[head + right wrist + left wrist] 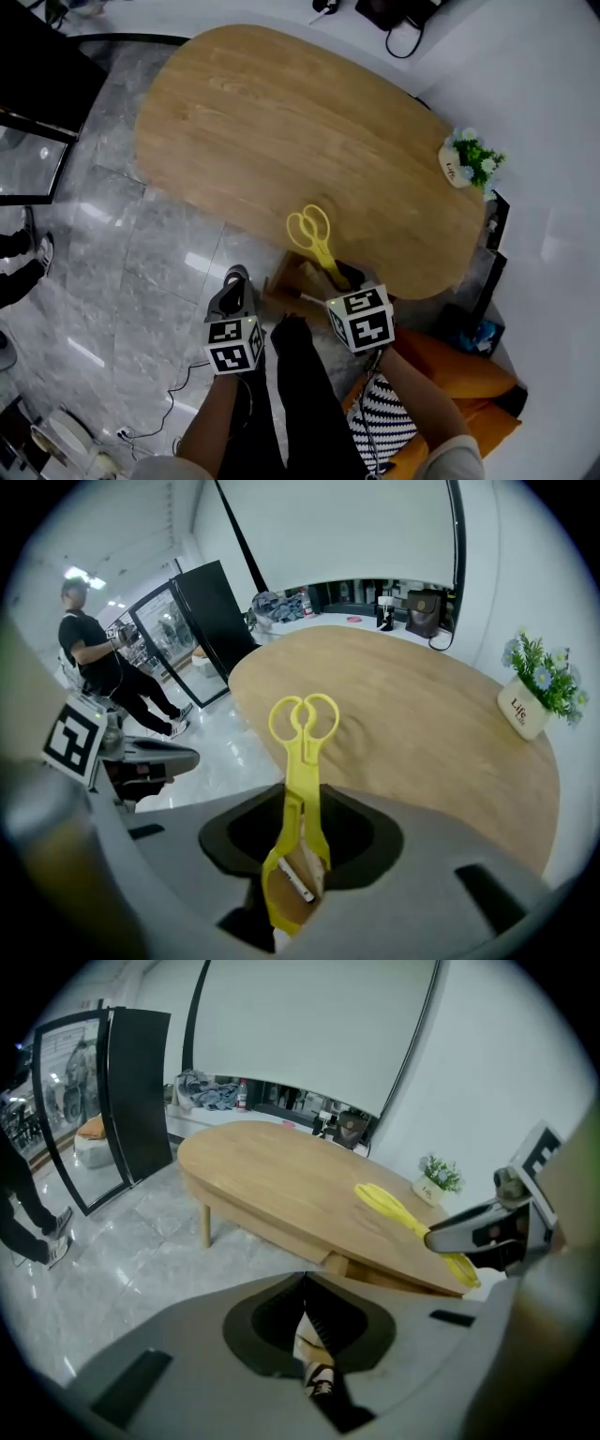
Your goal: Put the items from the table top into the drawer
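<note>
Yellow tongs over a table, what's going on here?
A person works with a handheld gripper in each hand. The right gripper is clamped on the yellow tongs, holding them at the near edge of the wooden table, over what looks like an open drawer. The left gripper is shut and empty. A potted plant sits on the table.

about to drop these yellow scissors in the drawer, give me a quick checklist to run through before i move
1. Grip on the yellow scissors: ok. The right gripper has its tongs closed on the blade end.
2. Drawer open: ok, pulled out under the near edge of the table.
3. Scissors clear of the table: not ok, the handles hang over the tabletop.
4. Left gripper out of the way: ok, tongs shut and empty, left of the drawer.
5. Room in the drawer: cannot tell, only a small part shows, with a white pen-like thing in it.
</note>
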A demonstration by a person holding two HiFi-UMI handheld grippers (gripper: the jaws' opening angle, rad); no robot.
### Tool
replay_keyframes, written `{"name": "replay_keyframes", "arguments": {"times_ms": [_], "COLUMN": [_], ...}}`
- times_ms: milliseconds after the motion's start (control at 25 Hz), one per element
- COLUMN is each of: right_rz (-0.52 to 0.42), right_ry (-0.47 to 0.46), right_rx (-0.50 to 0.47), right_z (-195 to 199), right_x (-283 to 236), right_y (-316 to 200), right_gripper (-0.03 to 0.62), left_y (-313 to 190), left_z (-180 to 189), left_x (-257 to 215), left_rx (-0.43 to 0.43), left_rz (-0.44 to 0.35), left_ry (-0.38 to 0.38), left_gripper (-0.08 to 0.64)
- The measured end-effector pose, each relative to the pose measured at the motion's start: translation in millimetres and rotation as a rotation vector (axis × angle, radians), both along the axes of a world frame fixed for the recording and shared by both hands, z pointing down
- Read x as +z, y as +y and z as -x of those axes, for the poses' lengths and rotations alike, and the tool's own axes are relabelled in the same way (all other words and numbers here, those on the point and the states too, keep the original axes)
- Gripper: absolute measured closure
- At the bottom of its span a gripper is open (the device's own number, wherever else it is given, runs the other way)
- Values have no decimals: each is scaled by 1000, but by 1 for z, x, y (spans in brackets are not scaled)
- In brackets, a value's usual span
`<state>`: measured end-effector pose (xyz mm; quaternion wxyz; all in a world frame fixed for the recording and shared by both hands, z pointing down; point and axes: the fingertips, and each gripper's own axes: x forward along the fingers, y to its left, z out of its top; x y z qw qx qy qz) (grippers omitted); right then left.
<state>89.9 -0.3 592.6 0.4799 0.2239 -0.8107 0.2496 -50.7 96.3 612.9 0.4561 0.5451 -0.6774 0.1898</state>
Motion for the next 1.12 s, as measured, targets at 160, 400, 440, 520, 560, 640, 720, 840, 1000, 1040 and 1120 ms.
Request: {"name": "replay_keyframes", "arguments": {"times_ms": [160, 400, 440, 520, 560, 640, 720, 840, 1000, 1040, 1120], "right_rz": [28, 88, 105, 136, 143, 144, 150, 156, 156, 153, 140], "right_ry": [-4, 9, 17, 24, 25, 28, 27, 9, 14, 16, 20], "right_rx": [-78, -193, -213, -249, -263, -278, -285, -316, -302, -279, -238], "right_z": [-11, -38, -45, -55, -60, -66, -71, -71, -75, -77, -83], "right_x": [4, 22, 27, 33, 36, 40, 43, 46, 52, 55, 61], "right_y": [30, 76, 83, 94, 96, 97, 97, 96, 92, 88, 81], "right_gripper": [480, 480, 480, 479, 480, 479, 479, 477, 472, 467, 399], "left_y": [4, 11, 12, 11, 10, 7, 4, -1, -5, -6, -7], "left_z": [-9, -5, -6, -9, -11, -15, -20, -28, -36, -37, -38], "left_x": [4, 6, 6, 5, 4, 3, 3, 4, 6, 7, 8], "left_rx": [44, 39, 39, 46, 49, 54, 60, 77, 102, 107, 114], "left_rz": [6, 23, 25, 24, 22, 17, 13, 13, 15, 17, 20], "left_ry": [-9, -33, -34, -36, -36, -34, -29, -26, -25, -26, -27], "left_gripper": [552, 552, 552, 552, 552, 552, 552, 551, 552, 552, 552]}}
